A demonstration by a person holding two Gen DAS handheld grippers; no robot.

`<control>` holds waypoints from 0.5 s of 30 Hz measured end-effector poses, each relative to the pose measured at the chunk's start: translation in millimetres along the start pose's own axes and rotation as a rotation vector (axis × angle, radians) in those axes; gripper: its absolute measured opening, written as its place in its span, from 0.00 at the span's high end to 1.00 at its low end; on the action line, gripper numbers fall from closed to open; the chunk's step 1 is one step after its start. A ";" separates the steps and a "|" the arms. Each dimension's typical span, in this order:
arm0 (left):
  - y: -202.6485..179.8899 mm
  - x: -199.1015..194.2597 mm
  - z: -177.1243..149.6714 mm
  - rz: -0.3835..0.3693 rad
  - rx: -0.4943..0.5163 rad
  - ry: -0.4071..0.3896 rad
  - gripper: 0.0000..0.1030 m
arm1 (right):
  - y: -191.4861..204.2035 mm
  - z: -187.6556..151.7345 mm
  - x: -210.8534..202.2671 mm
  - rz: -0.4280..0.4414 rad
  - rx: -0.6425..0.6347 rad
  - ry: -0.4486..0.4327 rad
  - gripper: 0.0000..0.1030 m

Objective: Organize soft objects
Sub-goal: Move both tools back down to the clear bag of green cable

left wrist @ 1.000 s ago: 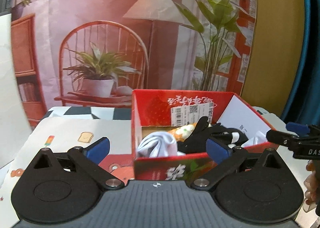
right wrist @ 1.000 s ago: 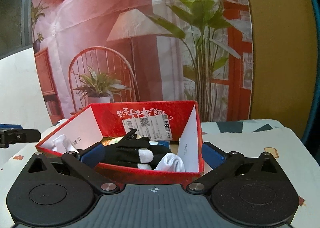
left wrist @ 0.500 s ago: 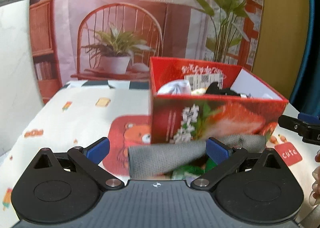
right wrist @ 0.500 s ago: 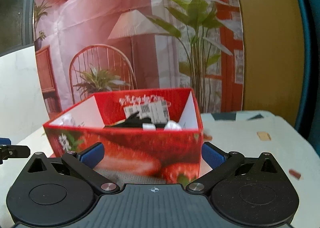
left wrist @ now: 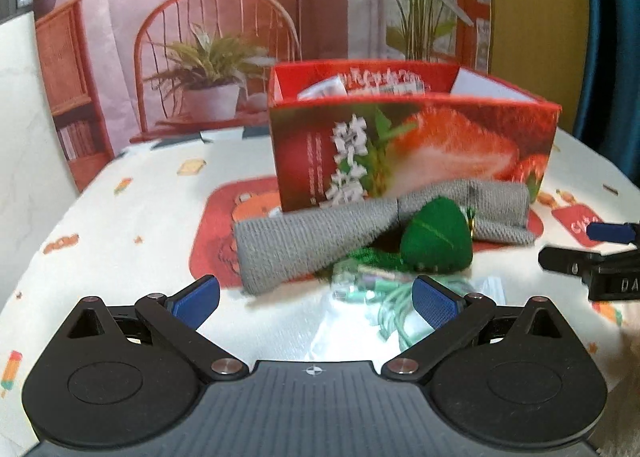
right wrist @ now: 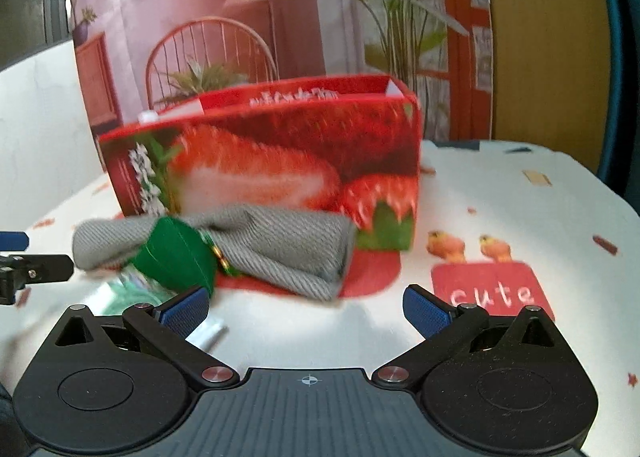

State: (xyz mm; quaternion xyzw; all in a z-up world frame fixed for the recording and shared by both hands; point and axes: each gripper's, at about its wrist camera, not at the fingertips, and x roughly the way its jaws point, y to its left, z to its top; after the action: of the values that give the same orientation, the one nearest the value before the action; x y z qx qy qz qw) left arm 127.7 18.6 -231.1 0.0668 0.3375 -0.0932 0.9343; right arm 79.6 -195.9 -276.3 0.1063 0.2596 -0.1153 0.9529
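Step in hand looks like picking the next soft item off the bench (left wrist: 132, 217) for the red box (left wrist: 412, 153). Left to right: left gripper (left wrist: 316, 295) is low w/ fingers spread wide, empty, aimed at the grey knit cloth (left wrist: 320, 241) lying just in front of the box. A green plush piece (left wrist: 436, 237) rests against the cloth, w/ a clear packet (left wrist: 372, 297) near it. Right gripper (right wrist: 306, 307) is likewise spread, holding nothing. Next move prob needs one gripper centred over the cloth, closing on a thick fold, then lifting over the box wall.

Box (left wrist: 412, 149) contents mostly hidden; green bundle (left wrist: 384, 297) blurred
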 end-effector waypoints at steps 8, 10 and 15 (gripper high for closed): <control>1.7 10.9 -10.3 -0.030 -0.023 0.064 0.00 | -7.2 -6.3 11.5 -0.010 0.052 0.064 0.00; 2.6 11.7 -10.9 -0.030 -0.029 0.069 0.00 | -4.2 -7.5 14.7 -0.017 0.034 0.081 0.00; 7.2 15.0 -11.3 -0.036 -0.064 0.086 0.00 | 2.9 -10.3 16.4 -0.005 -0.009 0.087 0.00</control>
State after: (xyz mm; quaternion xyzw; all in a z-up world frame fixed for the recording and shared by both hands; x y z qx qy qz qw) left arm 133.5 25.7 -248.9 0.0346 0.3812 -0.0960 0.9188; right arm 89.2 -193.2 -293.1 0.1063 0.3018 -0.1121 0.9408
